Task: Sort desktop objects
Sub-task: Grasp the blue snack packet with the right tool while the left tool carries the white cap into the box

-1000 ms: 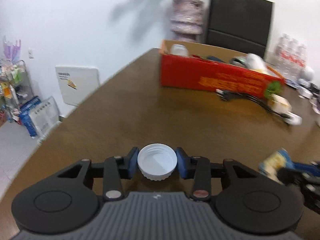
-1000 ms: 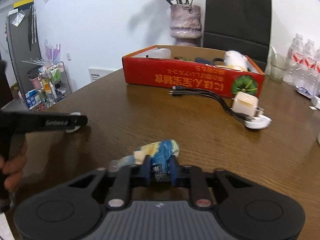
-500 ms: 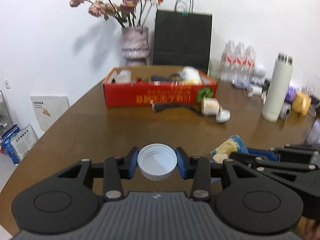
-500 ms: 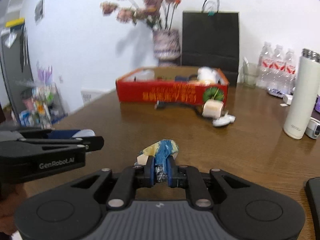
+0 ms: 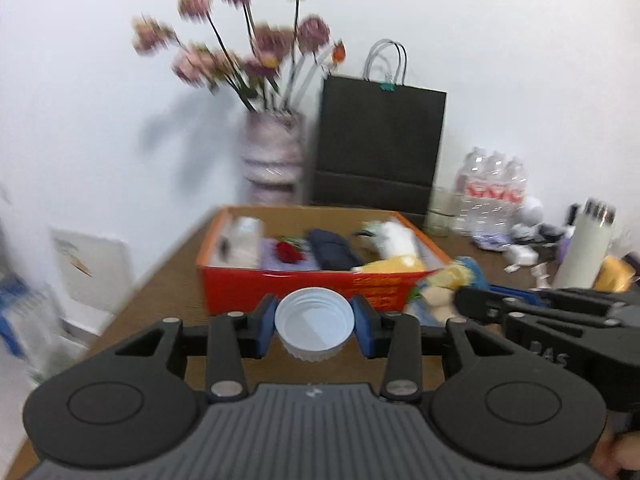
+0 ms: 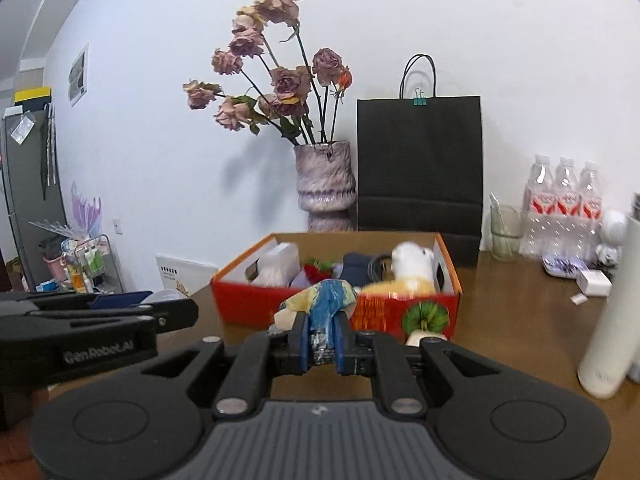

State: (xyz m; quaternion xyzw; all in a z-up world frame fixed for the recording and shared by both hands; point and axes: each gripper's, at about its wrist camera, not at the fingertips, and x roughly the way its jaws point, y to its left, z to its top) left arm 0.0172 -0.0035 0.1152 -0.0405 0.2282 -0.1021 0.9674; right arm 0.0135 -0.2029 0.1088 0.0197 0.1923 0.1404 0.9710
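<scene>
The left tool [image 5: 314,325] has its blue pads pressed on either side of a white bottle cap [image 5: 314,322], open side up, held clear above the tabletop [image 5: 168,288]. The right tool [image 6: 321,338] is nearly closed, pinching a crumpled blue and yellow wrapper [image 6: 326,304] between its pads. Both grips are unchanged from a second ago, but both tools have risen and swung toward the red cardboard box [image 6: 256,300], which earlier lay far across the tabletop and now sits just beyond the held things. Its inside shows a white plush toy [image 6: 412,262], a dark pouch [image 5: 334,248] and a red flower [image 5: 289,251]. Behind the box stand a vase of dried roses [image 6: 324,184] and a black paper bag [image 6: 418,160]. To the right are water bottles [image 6: 564,204] and a white flask [image 6: 612,304].
</scene>
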